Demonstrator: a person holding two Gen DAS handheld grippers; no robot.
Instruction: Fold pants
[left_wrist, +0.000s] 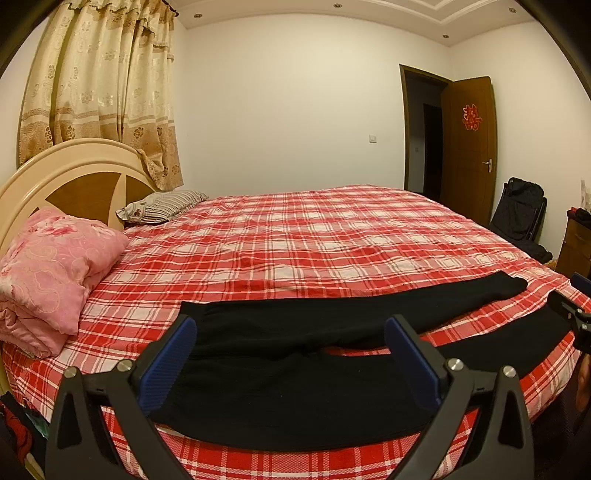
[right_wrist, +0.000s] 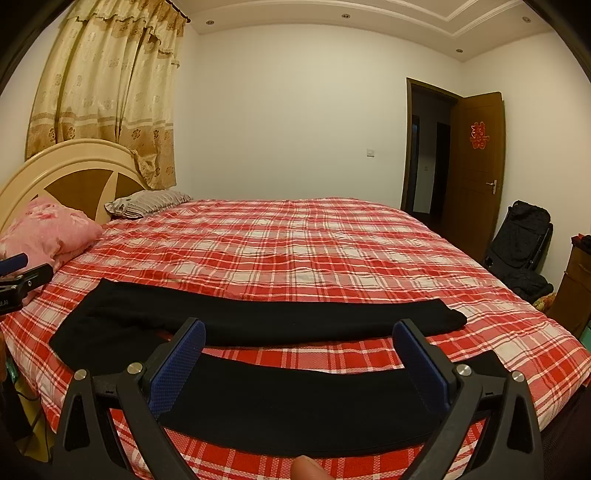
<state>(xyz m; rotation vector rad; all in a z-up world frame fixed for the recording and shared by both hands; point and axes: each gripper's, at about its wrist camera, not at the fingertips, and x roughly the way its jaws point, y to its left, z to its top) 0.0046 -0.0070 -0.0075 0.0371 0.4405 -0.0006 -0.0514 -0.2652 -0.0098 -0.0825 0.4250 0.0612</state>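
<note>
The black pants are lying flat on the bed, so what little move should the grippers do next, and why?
Probably lower both and pinch the near leg. The black pants lie spread on the plaid bed, legs apart, unfolded. The left gripper and right gripper hover open above that leg, holding nothing, so a grip likely comes first.

Red 囍 sign (right_wrist: 479, 136) on the brown door (right_wrist: 476, 184).

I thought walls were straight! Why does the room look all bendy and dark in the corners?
Left wrist view: the fisheye lens bows the bed and door, with black corners. Right wrist view: same bending, and the black pants curve too. Both have warm yellowish light.
</note>
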